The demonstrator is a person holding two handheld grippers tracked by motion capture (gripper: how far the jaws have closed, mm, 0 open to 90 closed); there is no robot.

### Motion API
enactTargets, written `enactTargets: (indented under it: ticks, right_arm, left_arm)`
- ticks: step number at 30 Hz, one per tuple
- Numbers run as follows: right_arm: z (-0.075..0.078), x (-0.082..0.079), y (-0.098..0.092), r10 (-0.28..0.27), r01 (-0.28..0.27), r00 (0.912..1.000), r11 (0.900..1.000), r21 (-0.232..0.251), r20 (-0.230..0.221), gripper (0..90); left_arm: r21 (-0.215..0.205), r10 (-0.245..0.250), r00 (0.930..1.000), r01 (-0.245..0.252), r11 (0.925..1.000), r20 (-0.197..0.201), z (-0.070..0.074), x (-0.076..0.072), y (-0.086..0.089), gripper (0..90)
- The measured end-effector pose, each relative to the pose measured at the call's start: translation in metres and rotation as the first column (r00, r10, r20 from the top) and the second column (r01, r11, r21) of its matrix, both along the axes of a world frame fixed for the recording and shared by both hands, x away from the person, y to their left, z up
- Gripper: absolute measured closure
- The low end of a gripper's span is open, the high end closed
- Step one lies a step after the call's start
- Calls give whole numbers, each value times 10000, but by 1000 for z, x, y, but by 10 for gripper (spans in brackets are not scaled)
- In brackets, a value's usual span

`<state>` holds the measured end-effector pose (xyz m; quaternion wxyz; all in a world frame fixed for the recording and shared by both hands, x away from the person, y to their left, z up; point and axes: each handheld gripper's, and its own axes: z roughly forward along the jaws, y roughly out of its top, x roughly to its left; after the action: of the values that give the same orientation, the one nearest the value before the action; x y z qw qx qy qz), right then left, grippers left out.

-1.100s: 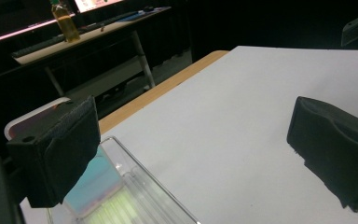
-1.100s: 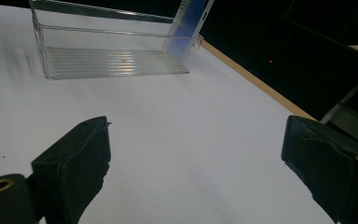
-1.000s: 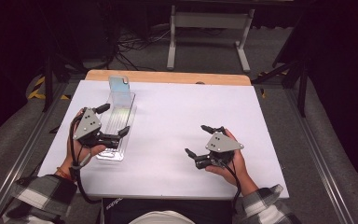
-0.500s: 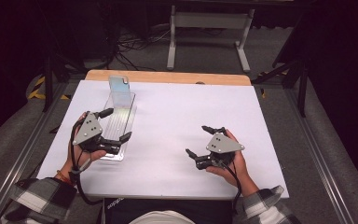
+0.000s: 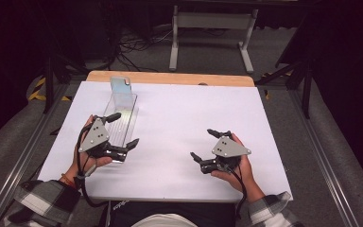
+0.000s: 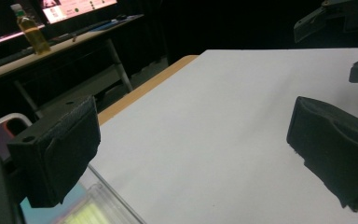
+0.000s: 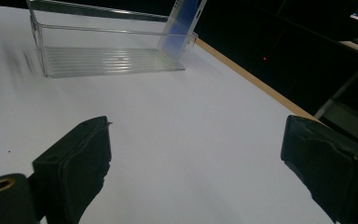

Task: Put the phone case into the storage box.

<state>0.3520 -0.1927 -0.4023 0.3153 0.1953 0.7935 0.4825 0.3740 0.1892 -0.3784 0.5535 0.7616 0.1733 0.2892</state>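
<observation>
My jaws are black, and a grey plate (image 5: 96,136) tops my left gripper (image 5: 117,130). The table (image 5: 179,118) is white with a tan wooden edge. The tray (image 7: 107,51) is clear, a blue card (image 7: 182,25) in it. My sleeves (image 5: 42,203) are black-and-white plaid.

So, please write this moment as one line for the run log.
left gripper: open, over near end of clear tray | right gripper: open, above bare white table | blue card: upright at tray's far end
</observation>
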Motion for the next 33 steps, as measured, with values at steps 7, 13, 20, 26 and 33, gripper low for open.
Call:
enactTargets:
  ticks: [7,13,20,26,33]
  right_arm:
    - [-1,-5,-6,-196,197,9998,9998,88,-97,89]
    - [-3,-9,-7,-234,234,9996,9997,14,-145,89]
    - [-6,-14,-8,-265,264,9995,9996,-69,-187,89]
    - [-5,-18,-8,-294,294,9994,9996,29,-159,90]
    - [-6,-23,-11,-461,462,9989,9989,66,-83,90]
  left_arm:
    - [115,-161,9999,162,9998,-46,-6,-5,-7,33]
    - [338,-316,9995,316,9989,-19,-12,-11,-7,28]
    - [457,-411,9991,413,9981,-58,-18,-18,-6,40]
    - [494,-274,9996,278,9984,-76,-22,-24,-4,39]
    - [581,52,9999,-43,9983,-159,-31,-31,0,43]
